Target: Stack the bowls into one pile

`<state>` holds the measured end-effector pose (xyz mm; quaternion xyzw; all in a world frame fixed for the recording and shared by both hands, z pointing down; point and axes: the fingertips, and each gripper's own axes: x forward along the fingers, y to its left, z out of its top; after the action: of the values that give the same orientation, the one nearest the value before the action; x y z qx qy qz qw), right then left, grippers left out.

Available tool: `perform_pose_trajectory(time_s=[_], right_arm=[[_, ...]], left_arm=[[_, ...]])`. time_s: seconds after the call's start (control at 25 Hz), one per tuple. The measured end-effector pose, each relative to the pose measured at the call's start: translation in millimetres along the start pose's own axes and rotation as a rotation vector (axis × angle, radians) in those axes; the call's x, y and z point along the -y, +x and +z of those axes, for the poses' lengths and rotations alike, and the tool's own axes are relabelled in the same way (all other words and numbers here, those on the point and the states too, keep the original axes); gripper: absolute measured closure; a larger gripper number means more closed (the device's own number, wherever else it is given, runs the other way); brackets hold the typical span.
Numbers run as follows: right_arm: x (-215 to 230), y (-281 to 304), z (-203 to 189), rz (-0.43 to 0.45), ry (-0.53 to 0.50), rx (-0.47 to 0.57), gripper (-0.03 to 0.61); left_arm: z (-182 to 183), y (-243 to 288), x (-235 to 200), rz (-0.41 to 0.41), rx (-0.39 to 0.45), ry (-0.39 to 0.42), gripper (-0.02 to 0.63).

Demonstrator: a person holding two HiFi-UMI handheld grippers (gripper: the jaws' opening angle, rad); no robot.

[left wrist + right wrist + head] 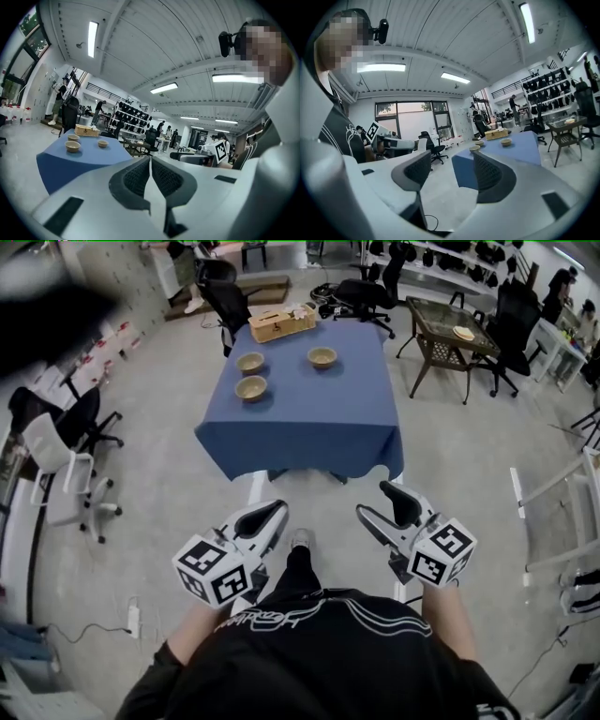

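Way out ahead of my left gripper (274, 512) and right gripper (382, 502), the blue table (309, 427) holds three separate bowls: near-left bowl (251, 387), far-left bowl (250, 362) and right bowl (322, 356) (wicker box (281, 323) just past them). Left gripper's jaws are pressed together, empty; the right gripper's stand wide apart, empty too. Both hang well short of the table.
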<state>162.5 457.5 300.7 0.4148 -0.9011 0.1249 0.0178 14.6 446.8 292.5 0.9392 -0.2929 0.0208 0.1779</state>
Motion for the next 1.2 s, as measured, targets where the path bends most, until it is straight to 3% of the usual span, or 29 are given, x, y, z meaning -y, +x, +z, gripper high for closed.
perform_pose_trajectory(time_s=[0.28, 0.68, 0.96, 1.2], right_arm=[[60.3, 59.8, 4.5, -0.02, 0.066, -0.03, 0.296], [175.8, 188.2, 27.4, -0.064, 0.159, -0.085, 0.296], [248.7, 271.1, 42.0, -0.102, 0.201, -0.111, 0.298], [292.2, 316.8, 50.1, -0.14, 0.217, -0.126, 0.298]], left_arm=[[15.8, 51.5, -71.8, 0.002, -0.03, -0.032, 0.58], [57.1, 155.1, -216.9, -0.007, -0.121, -0.106, 0.58], [86.3, 220.4, -311.2, -0.025, -0.15, -0.078, 0.58], [98.7, 263.5, -364.0, -0.059, -0.165, -0.075, 0.58]])
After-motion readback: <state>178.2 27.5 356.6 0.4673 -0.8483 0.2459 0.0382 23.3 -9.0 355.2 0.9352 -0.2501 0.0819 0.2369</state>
